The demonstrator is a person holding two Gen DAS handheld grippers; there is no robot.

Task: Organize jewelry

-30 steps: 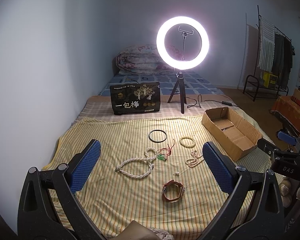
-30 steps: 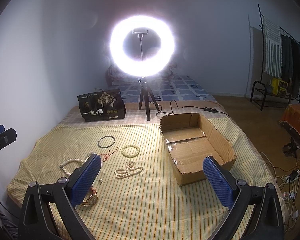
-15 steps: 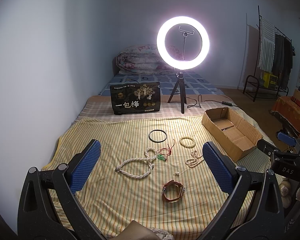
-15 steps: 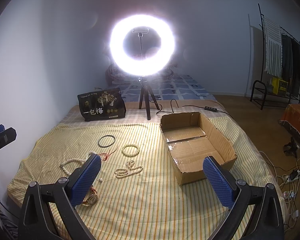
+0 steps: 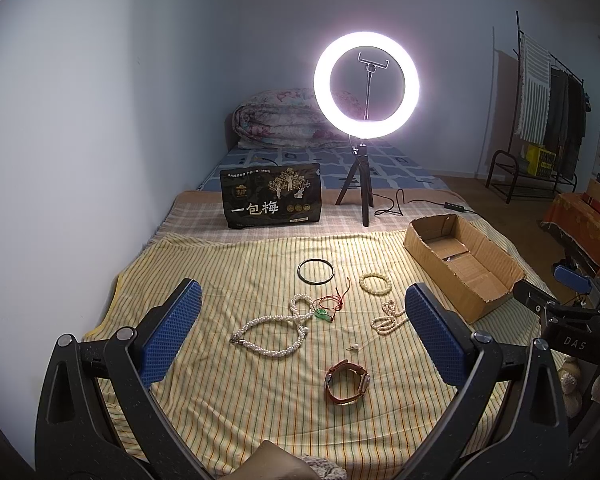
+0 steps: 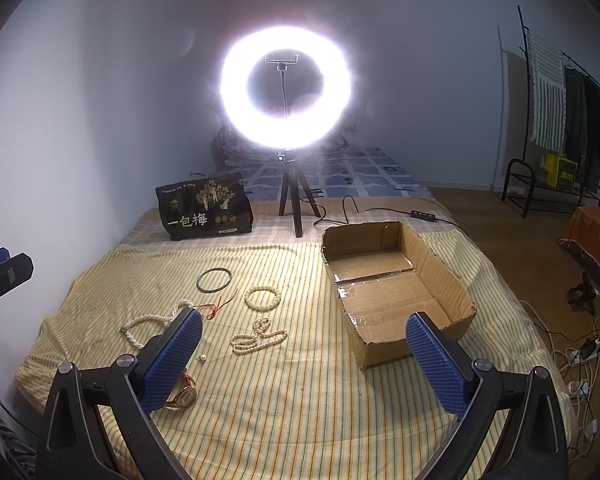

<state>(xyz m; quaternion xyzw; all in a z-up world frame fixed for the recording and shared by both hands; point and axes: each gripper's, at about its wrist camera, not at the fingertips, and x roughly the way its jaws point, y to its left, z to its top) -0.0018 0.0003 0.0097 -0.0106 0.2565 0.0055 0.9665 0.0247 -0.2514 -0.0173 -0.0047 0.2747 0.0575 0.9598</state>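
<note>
On bedspread (image 5: 220, 380), watch (image 5: 347, 381) flat.

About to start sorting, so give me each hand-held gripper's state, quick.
Left hand-held gripper: open, holding nothing, above the bedspread.
Right hand-held gripper: open, holding nothing.

**Inspector:** Any movement logged since the earlier frames?

**Assessor:** Practically none. The left gripper (image 5: 302, 286) and right gripper (image 6: 304, 314) show no measurable shift, and the gap between each pair of fingers is unaltered.

**Inspector:** The items?

**Assessor:** Only a faint upward drift in the right wrist view: the bead bracelet (image 6: 247, 299) and the cardboard box (image 6: 380, 354), both between the right fingers.
</note>
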